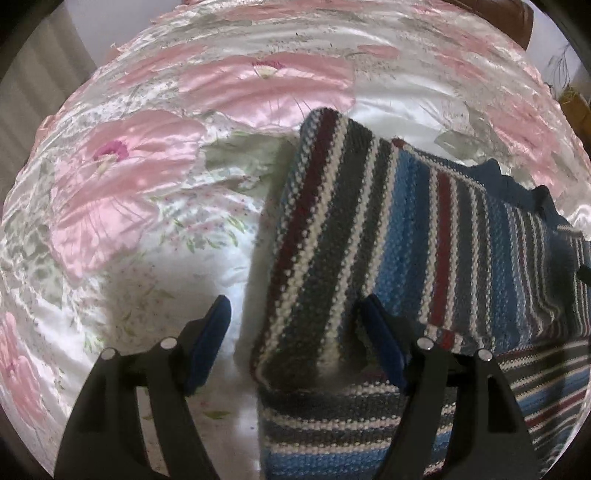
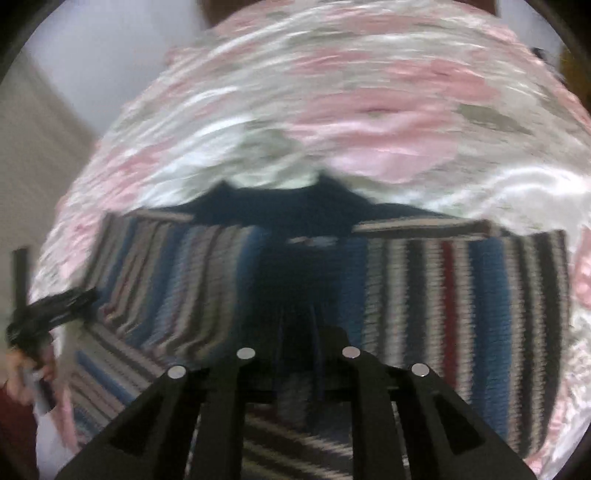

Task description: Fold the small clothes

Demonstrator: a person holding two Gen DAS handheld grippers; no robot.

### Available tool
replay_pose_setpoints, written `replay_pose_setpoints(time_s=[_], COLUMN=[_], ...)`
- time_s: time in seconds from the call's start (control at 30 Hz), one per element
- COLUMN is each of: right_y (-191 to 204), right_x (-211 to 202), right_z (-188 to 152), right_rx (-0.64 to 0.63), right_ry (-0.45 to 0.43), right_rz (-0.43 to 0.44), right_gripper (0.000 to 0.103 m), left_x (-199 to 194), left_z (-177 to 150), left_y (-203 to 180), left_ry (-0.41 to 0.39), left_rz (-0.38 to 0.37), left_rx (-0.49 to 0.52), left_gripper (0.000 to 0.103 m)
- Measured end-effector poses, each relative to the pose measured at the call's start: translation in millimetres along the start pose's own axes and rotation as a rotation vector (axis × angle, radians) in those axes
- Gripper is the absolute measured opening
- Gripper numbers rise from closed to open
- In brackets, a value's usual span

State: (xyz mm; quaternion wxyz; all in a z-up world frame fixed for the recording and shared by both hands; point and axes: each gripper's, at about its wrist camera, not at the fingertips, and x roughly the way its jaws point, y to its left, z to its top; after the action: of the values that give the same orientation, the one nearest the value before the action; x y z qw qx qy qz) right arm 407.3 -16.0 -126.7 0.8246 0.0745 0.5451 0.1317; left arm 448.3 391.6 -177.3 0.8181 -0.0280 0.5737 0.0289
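Observation:
A striped knit sweater (image 1: pixel 369 229) in blue, grey, white and maroon lies on a pink floral satin bedspread (image 1: pixel 129 184). Its left part is folded over into a raised flap. My left gripper (image 1: pixel 295 321) stands open, with the flap's lower edge lying between its blue pads (image 1: pixel 212 332). The right wrist view is blurred. There the sweater (image 2: pixel 461 295) spreads across the bedspread (image 2: pixel 369 110), its navy collar in the middle. My right gripper (image 2: pixel 299 332) has its fingers drawn close together on dark fabric below the collar. The left gripper (image 2: pixel 55 310) shows at the far left, with a hand (image 2: pixel 22 369) on it.
Open bedspread stretches beyond and to the left of the sweater. A brown wooden piece (image 1: pixel 509 18) stands past the bed's far right corner. A pale wall and curtain (image 1: pixel 37 81) lie off the bed's left edge.

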Motion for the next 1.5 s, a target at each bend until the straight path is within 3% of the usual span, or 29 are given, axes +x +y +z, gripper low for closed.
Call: replay_pose_setpoints(time_s=[0.13,0.23,0.37,0.43,0.57,0.7,0.83,1.0,1.2,1.4,1.47,1.5], right_y=[2,-7,-8,-5,-11,-20,-40,-47,-39,-29,-27,-27], right_x=[27,39,9,-17,-71,-111,-143,-163,-159,-144,-140,-138], right_z=[-6,-11,-18,-33,-92,-175,-262,-335,-365,-368,-370,-371], right_rx=[-0.008,0.024,0.055,0.021,0.028,0.033,0.12,0.167,0.175,0.183,0.192,0.2], right_ry=[0.103,0.11,0.073,0.052,0.058,0.097,0.152,0.19,0.205,0.223,0.231,0.236], right_rz=[-0.055,-0.052,-0.016,-0.026,0.004,-0.049,-0.068,-0.092,-0.042,0.025,0.035,0.057], right_gripper=[0.013,0.012,0.023,0.028,0.035,0.046,0.048,0.054,0.055,0.058,0.06,0.06], left_x=[8,9,-12,-36,-74,-99,-107,-108,-100,-97,-100,-101], left_z=[-2,-2,-10,-29,-84,-159,-223,-279,-305,-315,-316,-316], left_y=[-5,-5,4,7,8,16,22,25,15,10,12,12], left_ry=[0.011,0.012,0.025,0.012,0.027,0.095,0.167,0.219,0.256,0.22,0.224,0.233], left_rz=[0.03,0.026,-0.03,-0.07,-0.101,-0.124,-0.117,-0.129,-0.203,-0.205,-0.254,-0.281], left_rx=[0.008,0.001,-0.012,0.013,0.089,0.132,0.123,0.097,0.066,0.046,0.034,0.023], left_gripper=[0.078,0.079,0.079,0.081,0.084,0.084,0.084,0.084,0.084,0.088,0.085,0.078])
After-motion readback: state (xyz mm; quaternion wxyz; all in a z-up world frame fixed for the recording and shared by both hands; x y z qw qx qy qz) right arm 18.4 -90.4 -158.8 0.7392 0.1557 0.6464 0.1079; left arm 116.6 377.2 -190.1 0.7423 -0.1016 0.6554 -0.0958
